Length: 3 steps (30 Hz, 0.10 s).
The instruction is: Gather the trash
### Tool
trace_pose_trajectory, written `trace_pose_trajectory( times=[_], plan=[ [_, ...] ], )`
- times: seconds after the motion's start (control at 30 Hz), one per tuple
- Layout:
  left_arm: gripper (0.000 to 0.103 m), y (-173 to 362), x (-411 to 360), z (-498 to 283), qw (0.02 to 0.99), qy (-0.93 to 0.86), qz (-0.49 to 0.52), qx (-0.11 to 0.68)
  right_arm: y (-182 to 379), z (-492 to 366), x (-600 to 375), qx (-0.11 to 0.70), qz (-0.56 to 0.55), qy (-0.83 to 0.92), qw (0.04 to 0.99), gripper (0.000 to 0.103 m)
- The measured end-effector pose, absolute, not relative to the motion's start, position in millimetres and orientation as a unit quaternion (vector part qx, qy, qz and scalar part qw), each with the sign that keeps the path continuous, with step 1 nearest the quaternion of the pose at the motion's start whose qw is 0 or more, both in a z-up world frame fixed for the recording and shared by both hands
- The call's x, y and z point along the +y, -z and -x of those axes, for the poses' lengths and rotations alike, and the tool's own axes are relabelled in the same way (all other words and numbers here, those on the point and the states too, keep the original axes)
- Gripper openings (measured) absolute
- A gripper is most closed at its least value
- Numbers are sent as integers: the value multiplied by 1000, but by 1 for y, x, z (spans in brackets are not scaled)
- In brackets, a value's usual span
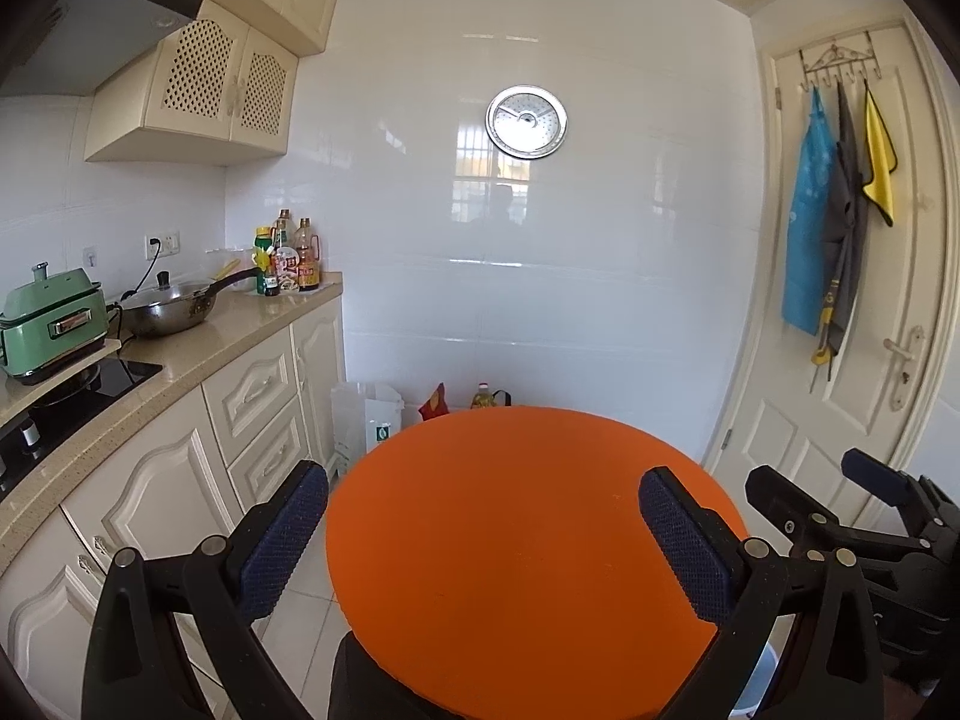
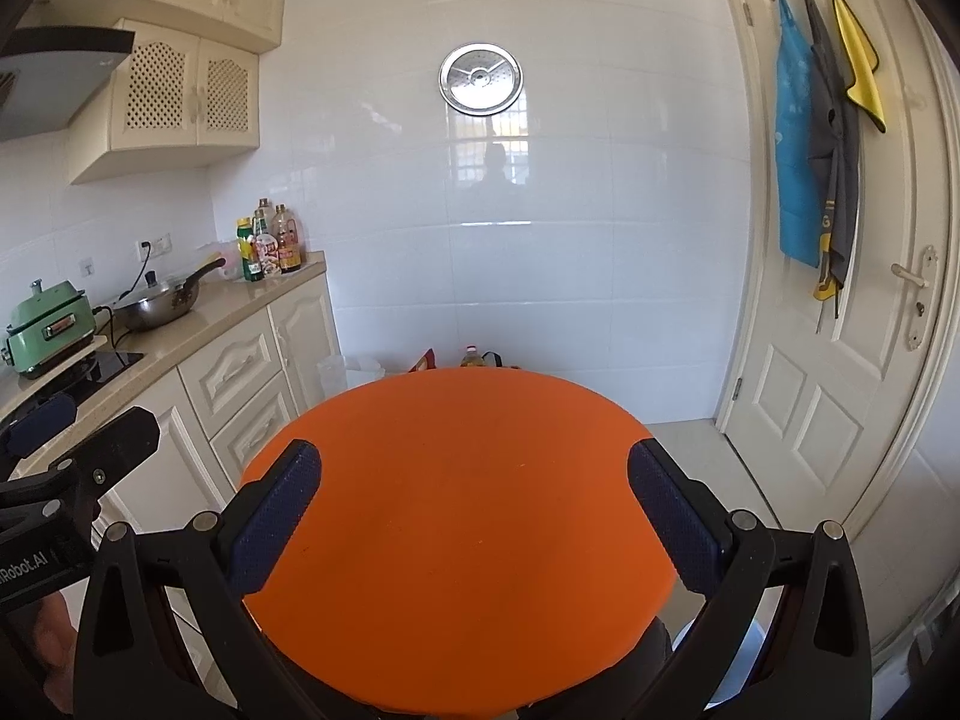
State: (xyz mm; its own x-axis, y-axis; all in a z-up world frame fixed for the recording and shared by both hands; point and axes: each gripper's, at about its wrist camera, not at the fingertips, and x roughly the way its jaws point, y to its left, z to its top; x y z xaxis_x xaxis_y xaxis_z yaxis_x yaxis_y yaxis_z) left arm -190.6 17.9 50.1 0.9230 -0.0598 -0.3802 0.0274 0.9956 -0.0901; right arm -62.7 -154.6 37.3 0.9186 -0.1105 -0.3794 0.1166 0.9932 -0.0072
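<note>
Plainly, these are the lines as I see them from behind my two grippers.

Kitchen: white tiled wall ahead, counter (image 1: 198, 354) to my left, closed door (image 1: 840, 324) to my right.
Table: a round orange table (image 1: 528, 552) fills the space under both grippers; its top shows bare, with no scrap on it in either view.
Bags on the floor: a white bag (image 1: 369, 420) stands against the wall past the table's far edge, beside a red packet (image 1: 435, 402) and an oil bottle (image 1: 485, 399). Whether any of these counts as trash, I cannot tell.
Bin: a pale blue rim (image 2: 729, 654) shows low under the table's right side; possibly a bin, too hidden to say.
Left gripper (image 1: 483, 501): my fingers spread wide, holding nothing, level over the table.
Right gripper (image 2: 474, 480): likewise spread wide, empty.
Step in hand: bare table and empty fingers fit trash yet to be found, or trash already gone.
Next move: the scene does not settle it.
</note>
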Motion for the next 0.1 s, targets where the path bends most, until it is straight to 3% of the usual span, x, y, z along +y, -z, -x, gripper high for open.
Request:
trace_pose_trajectory(
  times=[0.1],
  plan=[
    [102,-48,20,195,981,18,41,190,-37,63,-154,194,-10,56,979,103]
  ],
)
